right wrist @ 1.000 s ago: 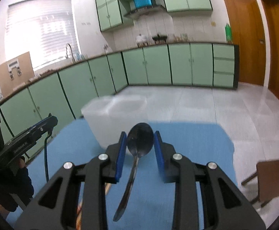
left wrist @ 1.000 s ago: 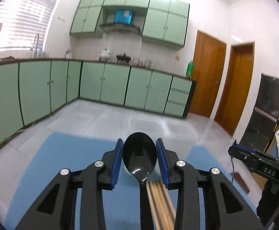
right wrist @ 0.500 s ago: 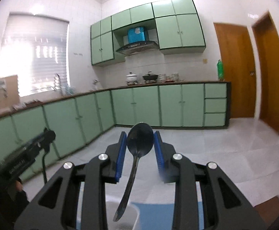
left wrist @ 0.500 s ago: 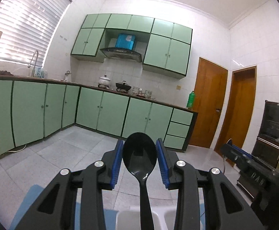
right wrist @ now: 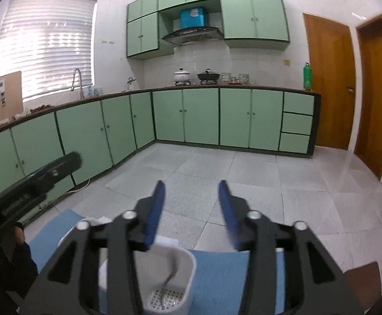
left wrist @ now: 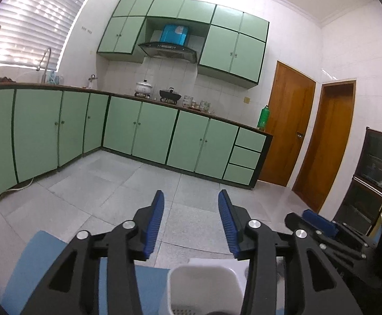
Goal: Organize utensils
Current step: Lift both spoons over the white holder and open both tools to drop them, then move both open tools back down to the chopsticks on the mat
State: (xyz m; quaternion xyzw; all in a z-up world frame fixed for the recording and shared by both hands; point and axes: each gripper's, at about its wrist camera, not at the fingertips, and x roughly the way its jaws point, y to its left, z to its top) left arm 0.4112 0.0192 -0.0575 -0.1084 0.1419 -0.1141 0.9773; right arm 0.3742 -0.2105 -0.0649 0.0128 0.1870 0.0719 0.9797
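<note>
My left gripper [left wrist: 191, 223] is open and empty above a white utensil holder [left wrist: 204, 286] on the blue mat [left wrist: 28, 270]. My right gripper [right wrist: 191, 212] is open and empty above a white holder compartment [right wrist: 183, 275] with a perforated bottom. A metal spoon [right wrist: 170, 278] stands blurred inside that compartment. The black spoon is not in view. The right gripper also shows at the right of the left wrist view [left wrist: 319, 225], and the left gripper at the left of the right wrist view [right wrist: 33, 181].
Green kitchen cabinets [left wrist: 149, 134] and a grey tiled floor [right wrist: 243, 173] lie beyond the table. Two wooden doors [left wrist: 285, 123] are at the right. A brown stool [right wrist: 361, 275] stands by the table's right edge.
Both grippers opened and let go of their spoons. The metal spoon now drops into the white holder; the black spoon has left the left gripper's jaws.
</note>
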